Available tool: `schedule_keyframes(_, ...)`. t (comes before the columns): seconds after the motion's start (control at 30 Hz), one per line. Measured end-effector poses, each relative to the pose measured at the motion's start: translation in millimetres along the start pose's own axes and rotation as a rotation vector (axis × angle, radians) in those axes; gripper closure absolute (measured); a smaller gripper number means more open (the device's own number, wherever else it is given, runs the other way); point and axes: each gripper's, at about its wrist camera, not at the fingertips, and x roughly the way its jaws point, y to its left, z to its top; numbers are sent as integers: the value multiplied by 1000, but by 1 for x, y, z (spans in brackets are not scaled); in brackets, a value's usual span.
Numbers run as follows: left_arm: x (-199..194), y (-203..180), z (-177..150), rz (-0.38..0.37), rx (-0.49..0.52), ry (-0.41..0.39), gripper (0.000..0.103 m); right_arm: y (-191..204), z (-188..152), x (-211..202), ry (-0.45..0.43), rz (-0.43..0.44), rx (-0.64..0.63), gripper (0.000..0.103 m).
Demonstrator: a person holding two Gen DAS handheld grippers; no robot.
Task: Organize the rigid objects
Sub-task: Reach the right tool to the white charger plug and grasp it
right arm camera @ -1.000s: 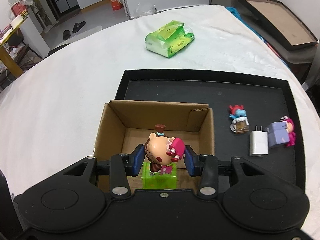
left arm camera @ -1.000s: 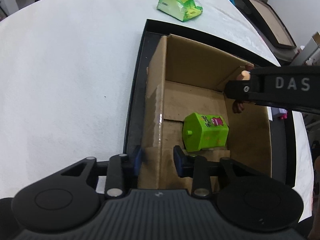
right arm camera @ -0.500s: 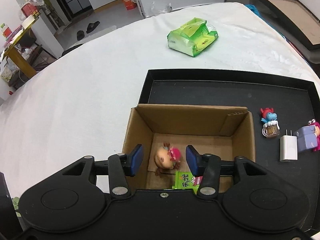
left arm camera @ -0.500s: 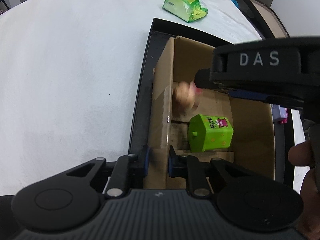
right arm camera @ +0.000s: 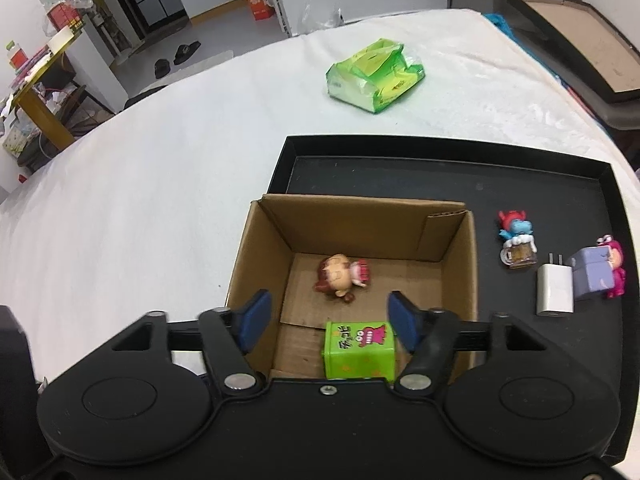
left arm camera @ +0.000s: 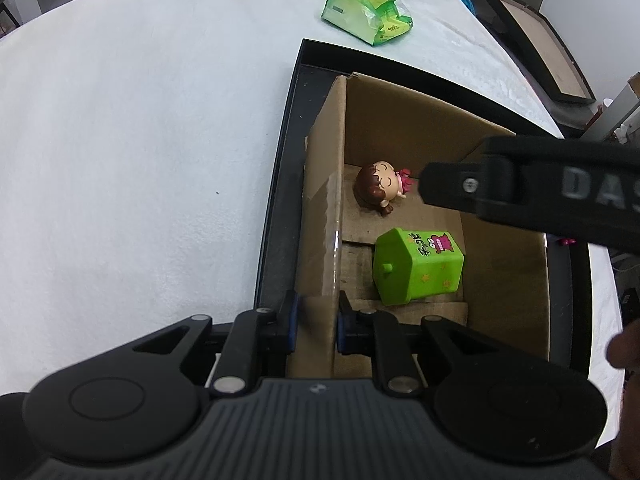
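A cardboard box (left arm camera: pixel 404 120) (right arm camera: pixel 360 216) stands on a black tray (right arm camera: pixel 440 160). Inside lie a brown-haired doll figure (left arm camera: pixel 380 190) (right arm camera: pixel 340 276) on its side and a green toy box (left arm camera: pixel 418 266) (right arm camera: pixel 358 346). My left gripper (left arm camera: pixel 316 320) is shut on the box's near left wall. My right gripper (right arm camera: pixel 326 316) hovers over the box with its jaws opening and nothing between the pads; the doll rests on the box floor beyond them. In the left wrist view its black body (left arm camera: pixel 532 192) crosses the box's right side.
On the tray right of the box sit a blue and red figure (right arm camera: pixel 516 236), a white charger (right arm camera: pixel 554 290) and a purple and pink toy (right arm camera: pixel 600 272). A green tissue pack (right arm camera: pixel 374 76) (left arm camera: pixel 366 14) lies on the white tablecloth (right arm camera: pixel 160 180). A framed board (right arm camera: pixel 580 40) leans at far right.
The right gripper let go of the doll, which dropped onto the box floor, and its jaws spread wider. The left gripper closed onto the box wall.
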Motion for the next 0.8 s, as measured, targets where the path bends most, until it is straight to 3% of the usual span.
schedule_keyframes(0.37, -6, -13, 0, 45, 39, -6, 86, -19, -3, -26, -21, 2, -2, 32)
schedule_keyframes(0.8, -13, -26, 3, 121, 70, -6, 79, -55, -11, -50, -50, -15, 19, 22)
